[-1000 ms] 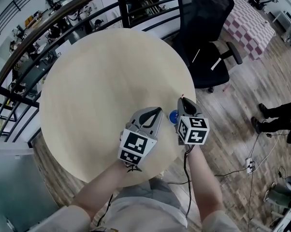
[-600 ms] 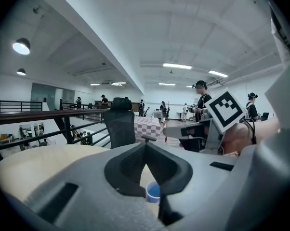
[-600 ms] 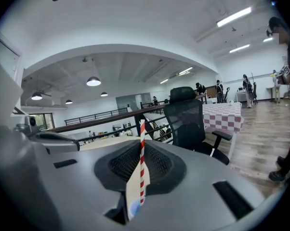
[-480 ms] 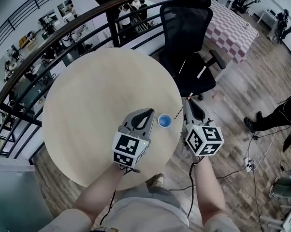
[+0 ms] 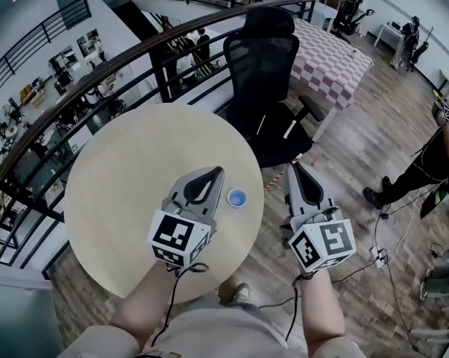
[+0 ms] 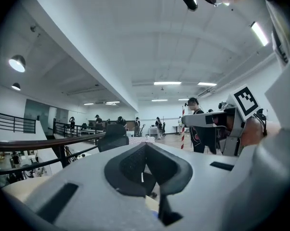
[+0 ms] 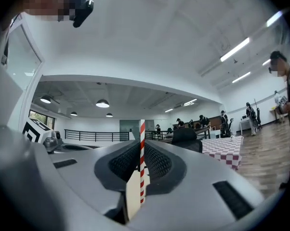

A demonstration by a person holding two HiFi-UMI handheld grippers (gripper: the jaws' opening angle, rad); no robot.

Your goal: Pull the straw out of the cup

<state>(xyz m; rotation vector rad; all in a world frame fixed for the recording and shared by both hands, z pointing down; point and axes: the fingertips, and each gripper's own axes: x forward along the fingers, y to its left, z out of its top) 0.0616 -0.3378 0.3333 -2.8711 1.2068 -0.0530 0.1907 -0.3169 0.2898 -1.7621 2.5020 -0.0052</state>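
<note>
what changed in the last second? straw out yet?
Yes. The right gripper, shut on the straw, moved right, away from the cup and past the table edge, so the straw is out. The cup stayed on the table, and the left gripper stayed shut beside it.

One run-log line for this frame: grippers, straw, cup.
left gripper: shut, empty, beside cup | right gripper: shut on straw, past table edge | straw: out of cup | cup: on table
</note>
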